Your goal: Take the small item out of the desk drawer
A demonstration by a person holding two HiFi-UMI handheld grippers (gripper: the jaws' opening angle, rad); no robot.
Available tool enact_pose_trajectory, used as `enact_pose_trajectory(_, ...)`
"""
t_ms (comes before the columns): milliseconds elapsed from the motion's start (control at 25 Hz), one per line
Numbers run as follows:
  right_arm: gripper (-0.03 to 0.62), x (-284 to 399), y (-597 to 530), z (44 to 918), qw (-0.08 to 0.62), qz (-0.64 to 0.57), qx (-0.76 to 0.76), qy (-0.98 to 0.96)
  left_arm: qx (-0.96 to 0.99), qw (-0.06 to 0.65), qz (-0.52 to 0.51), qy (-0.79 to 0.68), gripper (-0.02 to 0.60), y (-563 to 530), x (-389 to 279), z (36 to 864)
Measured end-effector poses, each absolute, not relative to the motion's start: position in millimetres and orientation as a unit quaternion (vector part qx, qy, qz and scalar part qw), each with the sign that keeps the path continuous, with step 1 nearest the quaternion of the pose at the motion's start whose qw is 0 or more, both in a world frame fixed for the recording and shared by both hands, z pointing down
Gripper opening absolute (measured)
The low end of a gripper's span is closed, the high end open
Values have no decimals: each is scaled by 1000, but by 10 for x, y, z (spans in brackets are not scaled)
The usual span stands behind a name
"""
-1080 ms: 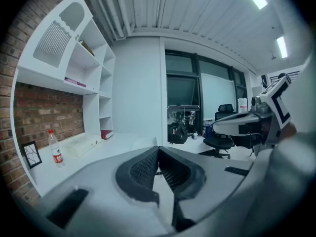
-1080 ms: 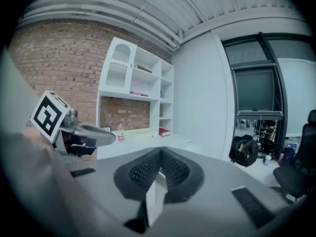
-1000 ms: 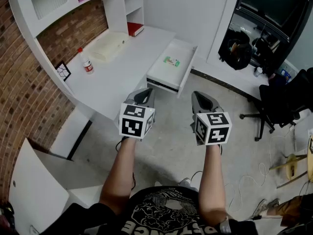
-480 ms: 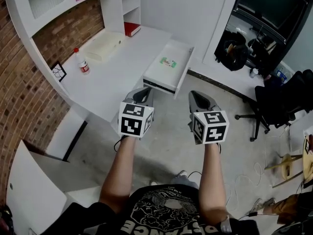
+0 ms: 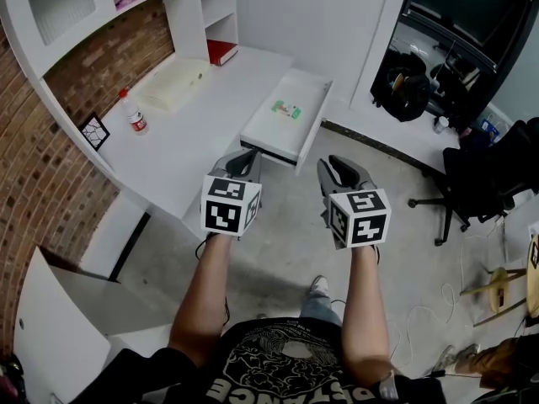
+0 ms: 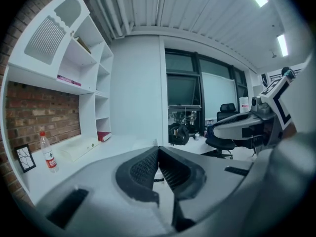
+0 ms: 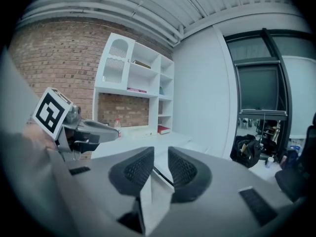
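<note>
The white desk drawer (image 5: 263, 138) stands pulled out from the desk's front edge. A small green-and-white item (image 5: 286, 108) lies flat inside it. Both grippers hover side by side over the floor, just short of the drawer's front. My left gripper (image 5: 244, 160) is shut and empty; its tips (image 6: 158, 149) meet in the left gripper view. My right gripper (image 5: 335, 172) has its jaws opening. A narrow gap shows between the pads (image 7: 161, 154), and nothing is in it. The drawer front (image 7: 163, 174) shows pale beyond the right jaws.
On the white desk (image 5: 198, 133) stand a water bottle (image 5: 130, 113), a cream flat box (image 5: 173, 87), a red book (image 5: 221, 51) and a small picture frame (image 5: 91, 130). Shelves rise over the brick wall. An office chair (image 5: 480, 183) and a black bag (image 5: 404, 82) are to the right.
Both grippers have drawn a little closer to the open drawer. The right jaws, shut before, now show a small gap.
</note>
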State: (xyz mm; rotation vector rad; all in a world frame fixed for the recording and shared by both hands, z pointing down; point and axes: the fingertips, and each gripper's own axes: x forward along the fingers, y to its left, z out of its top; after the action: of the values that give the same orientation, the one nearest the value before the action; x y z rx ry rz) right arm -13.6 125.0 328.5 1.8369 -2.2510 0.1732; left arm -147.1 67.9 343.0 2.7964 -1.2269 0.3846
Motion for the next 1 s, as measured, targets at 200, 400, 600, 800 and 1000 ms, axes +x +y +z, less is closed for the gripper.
enact_pose_trajectory(200,118,184,979,3319,116,60,611,-780,903,28,135,-407,5,435,-1122,3448)
enact_pose_trajectory(400,130,578,622,3327,119,58,590,-797,894,34,138,-426,5,120,-719,3453)
enact_pose_trajectory(600,145,980,292,3318,120,56,566,-813,879,39,146,-452,5,-165,-364,3456)
enact_pose_trajectory(800,181,1281,44,3367,123,60,536,-833,865,44,151,-476,5,-336,-82,3461)
enact_pose_trajectory(1000,220,1585,-88,3427,130,64,509,-848,849,48,153,-504,5,-452,131,3467)
